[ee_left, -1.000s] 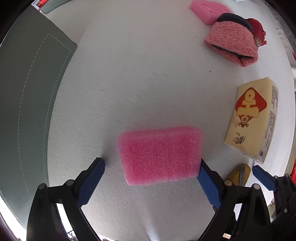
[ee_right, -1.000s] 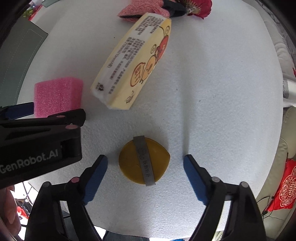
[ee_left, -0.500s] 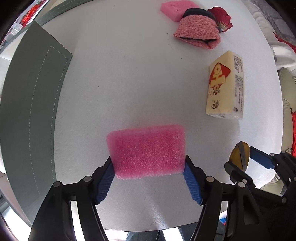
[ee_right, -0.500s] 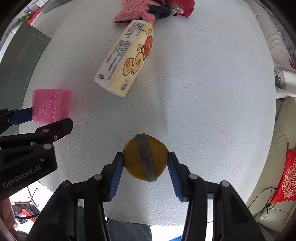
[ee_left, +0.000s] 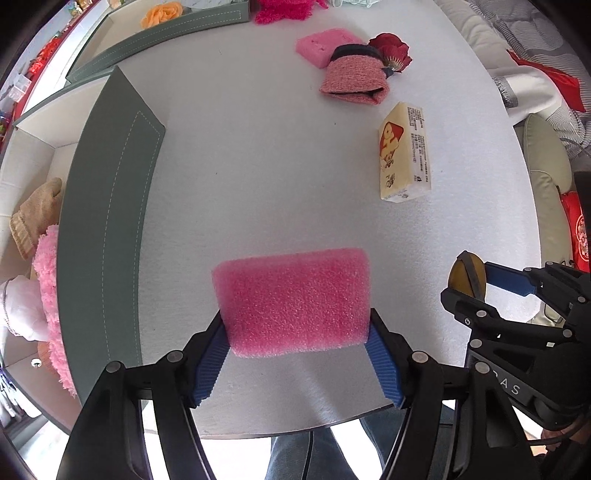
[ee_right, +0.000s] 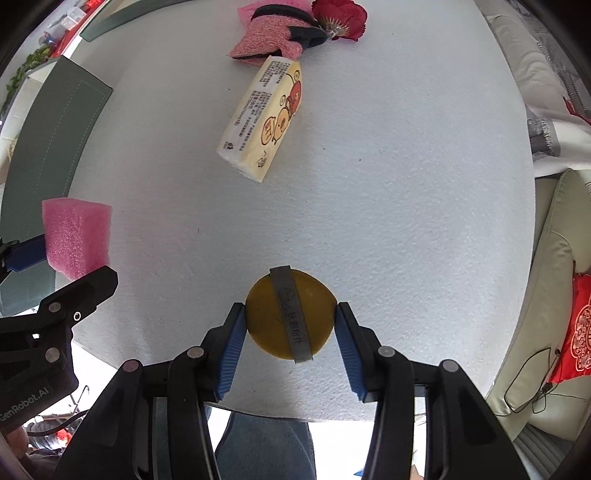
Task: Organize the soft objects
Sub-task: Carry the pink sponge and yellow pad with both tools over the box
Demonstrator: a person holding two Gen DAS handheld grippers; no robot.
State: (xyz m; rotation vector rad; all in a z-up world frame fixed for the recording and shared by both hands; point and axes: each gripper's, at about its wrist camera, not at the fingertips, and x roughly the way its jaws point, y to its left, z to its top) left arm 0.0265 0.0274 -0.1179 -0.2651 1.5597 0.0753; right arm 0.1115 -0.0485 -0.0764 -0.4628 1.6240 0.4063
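Note:
My left gripper (ee_left: pixel 295 325) is shut on a pink foam sponge (ee_left: pixel 295 299) and holds it above the white table (ee_left: pixel 258 177). The sponge also shows at the left of the right wrist view (ee_right: pixel 75 236). My right gripper (ee_right: pixel 290 317) is shut on a round yellow sponge with a grey band (ee_right: pixel 290 314), lifted above the table; it also shows at the right of the left wrist view (ee_left: pixel 467 273). A yellow tissue pack (ee_left: pixel 404 153) (ee_right: pixel 264 118), a pink knitted hat (ee_left: pixel 354 79) (ee_right: pixel 267 37), a red flower (ee_left: pixel 391 44) and another pink sponge (ee_left: pixel 325 44) lie farther back.
A grey-green storage box (ee_left: pixel 107 229) stands at the left with pink fluffy and beige soft items (ee_left: pixel 37 214) inside. A second grey box (ee_left: pixel 159 33) with an orange flower stands at the back. A sofa (ee_right: pixel 546 295) lies to the right.
Both grippers went from open to shut on their sponges, then lifted them and drew back, so more of the table and the box at the left shows.

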